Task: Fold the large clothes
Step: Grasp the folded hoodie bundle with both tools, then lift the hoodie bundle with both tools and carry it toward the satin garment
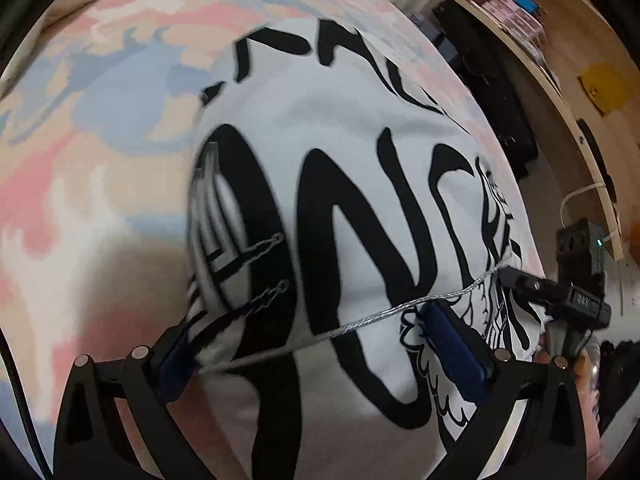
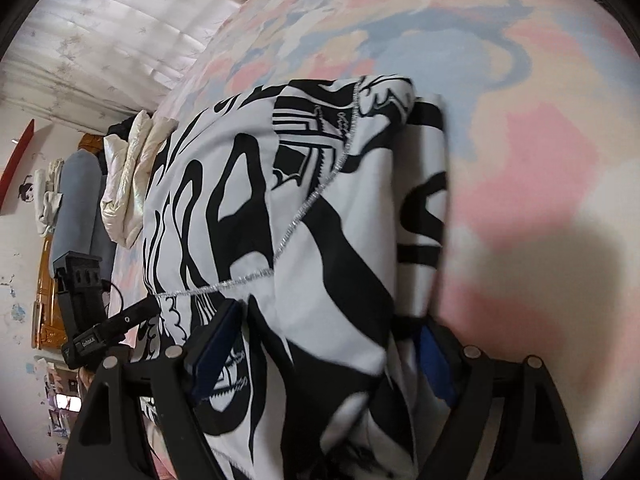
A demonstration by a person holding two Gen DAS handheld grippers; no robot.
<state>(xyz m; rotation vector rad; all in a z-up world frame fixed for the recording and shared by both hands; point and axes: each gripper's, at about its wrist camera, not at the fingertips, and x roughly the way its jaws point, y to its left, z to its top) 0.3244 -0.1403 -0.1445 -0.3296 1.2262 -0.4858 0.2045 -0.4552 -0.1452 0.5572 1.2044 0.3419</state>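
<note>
A large white garment with bold black lettering and a thin silver chain [image 1: 372,320] lies folded on a pastel pink, blue and cream bedspread [image 1: 100,120]. In the left wrist view the garment [image 1: 340,168] fills the centre, and my left gripper [image 1: 324,344] stands wide open with its blue-padded fingers either side of the near edge. In the right wrist view the garment [image 2: 280,220] lies in a thick folded stack. My right gripper [image 2: 324,344] is wide open around its near end. The other gripper shows at the left [image 2: 88,320].
A wooden curved shelf [image 1: 560,92] with boxes and a dark bag [image 1: 492,92] stand right of the bed. A cream padded jacket [image 2: 132,184] and a grey bundle [image 2: 80,208] lie at the bed's far side. Bare bedspread [image 2: 540,160] spreads to the right of the garment.
</note>
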